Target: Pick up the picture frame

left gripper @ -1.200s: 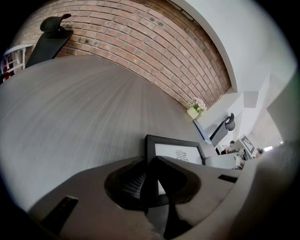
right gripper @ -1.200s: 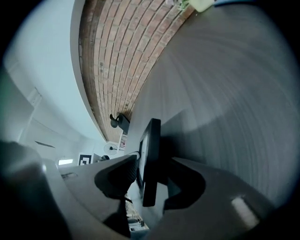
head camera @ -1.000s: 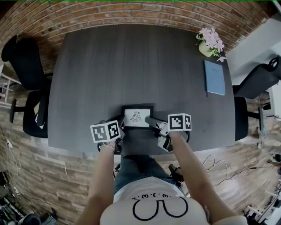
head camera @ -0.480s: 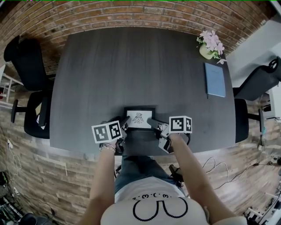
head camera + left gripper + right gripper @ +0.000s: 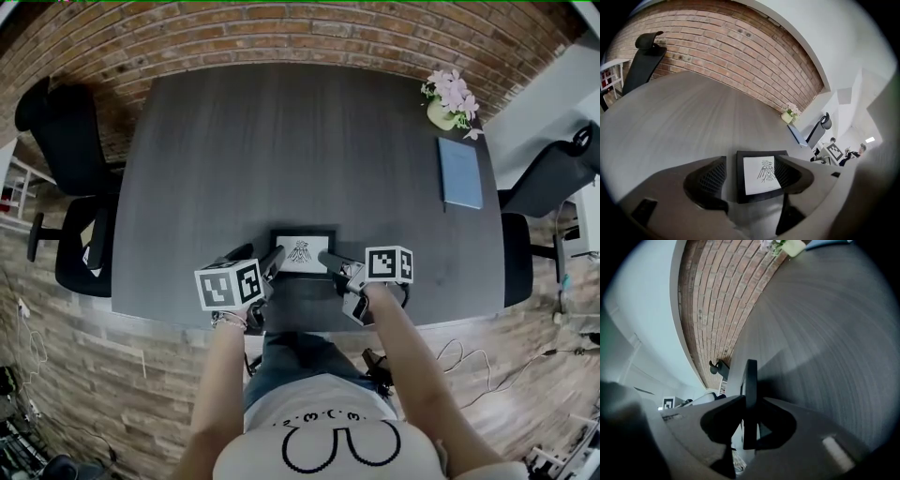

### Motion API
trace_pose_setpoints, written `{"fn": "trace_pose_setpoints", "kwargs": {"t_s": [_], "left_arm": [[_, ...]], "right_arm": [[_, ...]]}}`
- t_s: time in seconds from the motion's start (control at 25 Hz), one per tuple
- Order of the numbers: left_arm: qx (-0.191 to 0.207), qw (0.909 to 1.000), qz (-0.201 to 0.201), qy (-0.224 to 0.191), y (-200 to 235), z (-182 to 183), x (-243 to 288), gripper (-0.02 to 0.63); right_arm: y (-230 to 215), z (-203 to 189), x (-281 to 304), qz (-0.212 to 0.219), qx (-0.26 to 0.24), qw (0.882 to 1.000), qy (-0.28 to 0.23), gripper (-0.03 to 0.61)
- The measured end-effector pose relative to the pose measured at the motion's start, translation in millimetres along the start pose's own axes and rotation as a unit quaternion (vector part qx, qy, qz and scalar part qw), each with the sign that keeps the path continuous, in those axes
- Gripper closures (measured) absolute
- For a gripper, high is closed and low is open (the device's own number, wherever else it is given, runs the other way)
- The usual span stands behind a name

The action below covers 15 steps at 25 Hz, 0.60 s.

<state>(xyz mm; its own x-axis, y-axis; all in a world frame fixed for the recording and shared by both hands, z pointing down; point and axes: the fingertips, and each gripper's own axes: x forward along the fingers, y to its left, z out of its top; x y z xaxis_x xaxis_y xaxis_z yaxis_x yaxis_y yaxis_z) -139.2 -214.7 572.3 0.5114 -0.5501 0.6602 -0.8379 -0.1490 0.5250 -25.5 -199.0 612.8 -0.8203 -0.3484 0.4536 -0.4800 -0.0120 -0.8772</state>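
1. Far to the left of the picture frame, two black office chairs (image 5: 58, 131) are seen beside the dark grey wooden table (image 5: 281, 141).
2. At the frame's lower left corner, the left gripper (image 5: 255, 258) is held with its jaws released and wide apart. A cube with black-and-white square markers is carried on it; no lettering can be read there.
3. In the left gripper view, the left jaw is clear of the frame. The right jaw overlaps the frame's right edge, and contact cannot be told.
4. The black rectangular picture frame (image 5: 303, 251) is found at the near edge of the table, between the two grippers. A white sheet with a dark bird-like emblem is held in it. The fine line under the emblem is too small to be read.
5. Whether the frame is raised off the table cannot be told.
6. At the frame's right edge, the right gripper (image 5: 330, 262) is clenched on the frame, which is seen edge-on between both jaws in the right gripper view (image 5: 750, 380).
7. Far up and right of the frame, pink flowers (image 5: 452, 84) are held in a pale round pot (image 5: 437, 108).
8. Just below the pot, a flat blue notebook (image 5: 460, 172) is laid; no title is legible.
9. Beyond the table's right edge, another black chair (image 5: 553, 173) is seen.
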Motion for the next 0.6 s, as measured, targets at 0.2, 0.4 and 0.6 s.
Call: {"fn": "trace_pose_setpoints", "kwargs": {"t_s": [0.2, 0.4, 0.6], "left_arm": [[0.006, 0.9997, -0.005, -0.025, -5, 17, -19, 0.301], [0.019, 0.9983, -0.005, -0.055, -10, 36, -39, 0.301], [0.036, 0.996, -0.011, -0.081, -19, 57, -54, 0.301]], "right_arm": [[21, 8, -6, 0.02, -0.012, 1.0, -0.02, 0.511], [45, 17, -18, 0.03, -0.036, 0.998, -0.046, 0.511], [75, 28, -29, 0.046, -0.062, 0.994, -0.072, 0.512]]}}
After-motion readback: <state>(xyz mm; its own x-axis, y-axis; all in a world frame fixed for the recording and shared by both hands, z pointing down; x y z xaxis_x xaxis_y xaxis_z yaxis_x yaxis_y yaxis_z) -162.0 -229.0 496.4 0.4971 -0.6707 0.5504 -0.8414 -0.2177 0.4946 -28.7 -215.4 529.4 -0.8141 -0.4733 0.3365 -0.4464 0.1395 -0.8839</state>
